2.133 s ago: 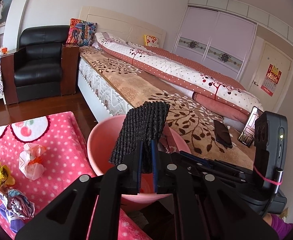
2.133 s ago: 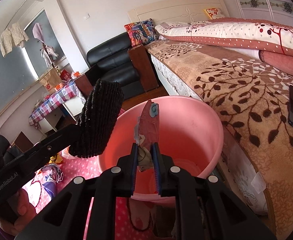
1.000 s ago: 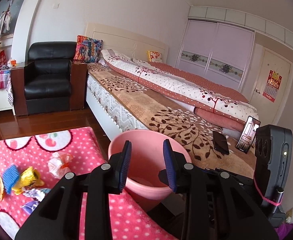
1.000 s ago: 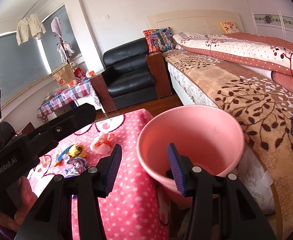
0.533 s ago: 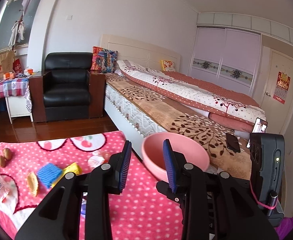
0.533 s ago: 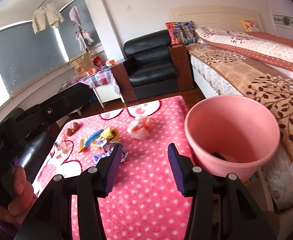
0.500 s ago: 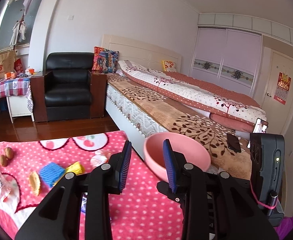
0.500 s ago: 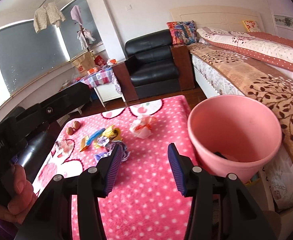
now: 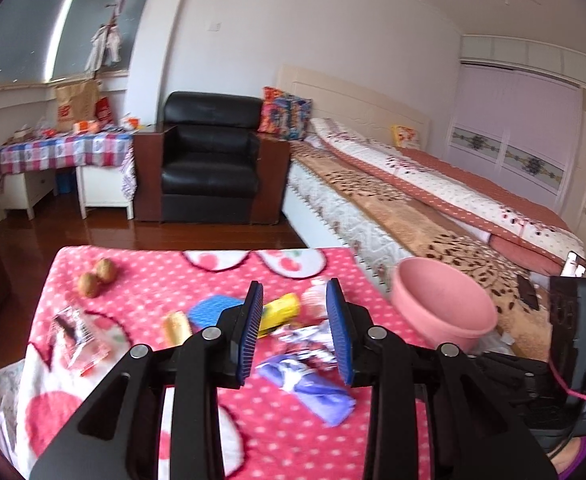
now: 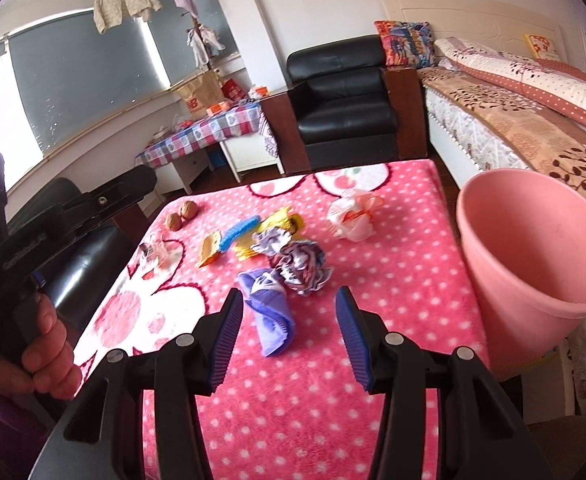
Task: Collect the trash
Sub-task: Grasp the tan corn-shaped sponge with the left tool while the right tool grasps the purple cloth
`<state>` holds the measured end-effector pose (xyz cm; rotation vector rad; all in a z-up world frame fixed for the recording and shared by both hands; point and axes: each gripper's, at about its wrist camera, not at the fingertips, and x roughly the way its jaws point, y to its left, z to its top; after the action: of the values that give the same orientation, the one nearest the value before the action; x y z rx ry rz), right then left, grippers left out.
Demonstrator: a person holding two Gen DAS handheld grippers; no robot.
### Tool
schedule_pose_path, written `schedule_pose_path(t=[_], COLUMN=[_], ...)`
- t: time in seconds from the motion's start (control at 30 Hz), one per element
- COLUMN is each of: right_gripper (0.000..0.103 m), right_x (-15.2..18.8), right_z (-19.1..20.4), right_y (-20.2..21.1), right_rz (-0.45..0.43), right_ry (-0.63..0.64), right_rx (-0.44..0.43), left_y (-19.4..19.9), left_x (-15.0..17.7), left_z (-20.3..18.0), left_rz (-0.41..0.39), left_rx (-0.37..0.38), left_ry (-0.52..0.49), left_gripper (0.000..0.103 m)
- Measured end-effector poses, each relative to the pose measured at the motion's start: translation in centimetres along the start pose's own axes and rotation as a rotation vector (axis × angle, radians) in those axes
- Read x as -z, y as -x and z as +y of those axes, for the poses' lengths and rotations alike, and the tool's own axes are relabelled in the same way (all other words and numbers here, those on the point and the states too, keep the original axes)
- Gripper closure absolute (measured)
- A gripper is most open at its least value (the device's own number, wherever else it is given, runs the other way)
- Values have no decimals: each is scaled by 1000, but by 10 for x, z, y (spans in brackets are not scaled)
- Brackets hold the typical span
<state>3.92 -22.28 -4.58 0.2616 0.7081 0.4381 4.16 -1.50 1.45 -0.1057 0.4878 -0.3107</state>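
- Left gripper (image 9: 295, 332): released, empty; we dropped the black scrubber it held two seconds ago.
- Right gripper (image 10: 289, 338): released, empty; its red scrap is gone too, presumably binned.
- Both have swung away from the pink bin (image 10: 533, 248) at the surface (image 10: 393, 312) edge.
- Remaining trash: purple wrapper (image 10: 269, 316), crumpled foil (image 10: 301, 266), white wad (image 10: 353, 218).
- We judge another pickup round begins.
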Motion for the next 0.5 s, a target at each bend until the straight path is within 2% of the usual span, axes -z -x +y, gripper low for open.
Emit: schedule_pose_path(t=[0.2, 0.37, 0.5], right_gripper=[54, 54, 54], right_x=[1, -2, 1], right_z=[9, 11, 8], right_y=[-22, -41, -55], right_rz=[42, 81, 110], right_ry=[33, 65, 62], right_rx=[-36, -26, -25], left_y=[-22, -54, -77], left_x=[16, 33, 41], left_z=[47, 71, 81], left_rz=[88, 215, 277], left_rx=[-133, -183, -226], left_ry=[83, 167, 200], left_gripper=[70, 70, 70])
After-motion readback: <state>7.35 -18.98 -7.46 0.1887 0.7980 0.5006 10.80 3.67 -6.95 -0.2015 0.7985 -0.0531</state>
